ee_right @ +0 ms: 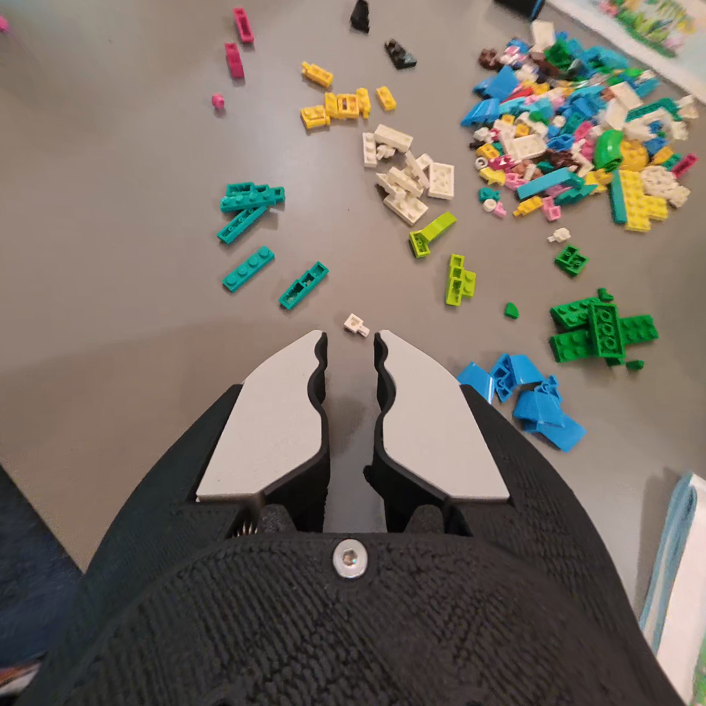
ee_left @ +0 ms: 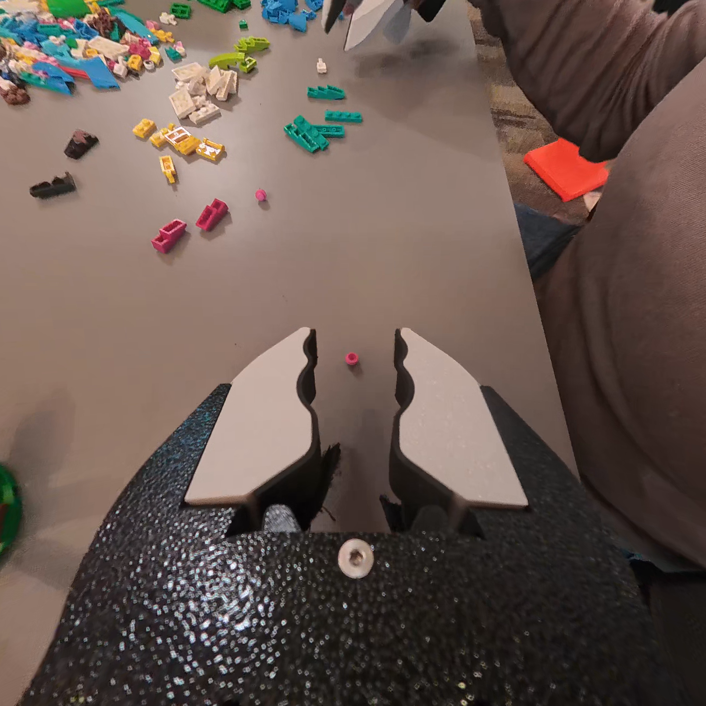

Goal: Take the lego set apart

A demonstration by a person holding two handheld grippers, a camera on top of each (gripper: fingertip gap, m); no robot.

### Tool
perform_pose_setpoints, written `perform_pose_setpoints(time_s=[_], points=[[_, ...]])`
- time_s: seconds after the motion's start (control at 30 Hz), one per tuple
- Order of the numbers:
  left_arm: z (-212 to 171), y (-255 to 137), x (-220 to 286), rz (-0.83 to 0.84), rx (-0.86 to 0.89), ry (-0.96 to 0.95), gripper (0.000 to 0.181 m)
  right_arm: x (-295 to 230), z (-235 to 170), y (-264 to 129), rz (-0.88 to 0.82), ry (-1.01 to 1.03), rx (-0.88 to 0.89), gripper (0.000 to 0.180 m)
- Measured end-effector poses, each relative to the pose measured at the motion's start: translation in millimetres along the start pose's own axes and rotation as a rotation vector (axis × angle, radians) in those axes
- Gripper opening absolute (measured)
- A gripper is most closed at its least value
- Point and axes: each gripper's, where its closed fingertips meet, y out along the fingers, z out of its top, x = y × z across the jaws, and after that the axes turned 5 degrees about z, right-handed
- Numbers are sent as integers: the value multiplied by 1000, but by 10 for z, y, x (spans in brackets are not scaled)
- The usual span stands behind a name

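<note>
In the left wrist view, my left gripper point(ee_left: 355, 344) hangs low over the grey counter point(ee_left: 114, 324) with its jaws spread fairly wide and nothing between the pads. A tiny pink round stud point(ee_left: 352, 359) lies on the counter in the gap near the fingertips, touching neither finger as far as I can see. Farther up the frame the loose pieces sit in colour groups: magenta bricks point(ee_left: 191, 225) left of centre, yellow pieces point(ee_left: 179, 143) above them, white plates point(ee_left: 202, 91) higher still, teal strips point(ee_left: 324, 122) to the upper right, and the big mixed pile point(ee_left: 57, 49) in the upper left corner. My right gripper point(ee_left: 363, 23) shows at the top edge.

In the right wrist view, my right gripper point(ee_right: 349, 336) is open to a narrower gap, also empty. A small white clip piece point(ee_right: 356, 324) lies just beyond its tips. Blue slopes point(ee_right: 527, 397) lie to the right of the fingers, dark green plates point(ee_right: 599, 332) at the right edge, lime pieces point(ee_right: 458, 279) above centre, and the mixed pile fills the upper right.

I judge the set to be mostly apart already, and the step in hand looks like sorting strays. The next move would call for lowering the left tips squarely around the pink stud and closing gently; it is small and round, so it could roll or pop out sideways.
</note>
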Motion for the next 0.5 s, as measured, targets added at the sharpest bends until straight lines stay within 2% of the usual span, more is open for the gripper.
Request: perform_pose_setpoints(time_s=[0.13, 0.33, 0.5], points=[[-28, -24, 23, 3, 16, -11, 38, 28, -19, 130, 34, -26, -86, 22], [-41, -44, 9, 20, 49, -27, 39, 61, -40, 206, 20, -59, -131, 9], [-154, -40, -34, 39, -3, -5, 38, 64, 13, 196, 11, -83, -141, 8]])
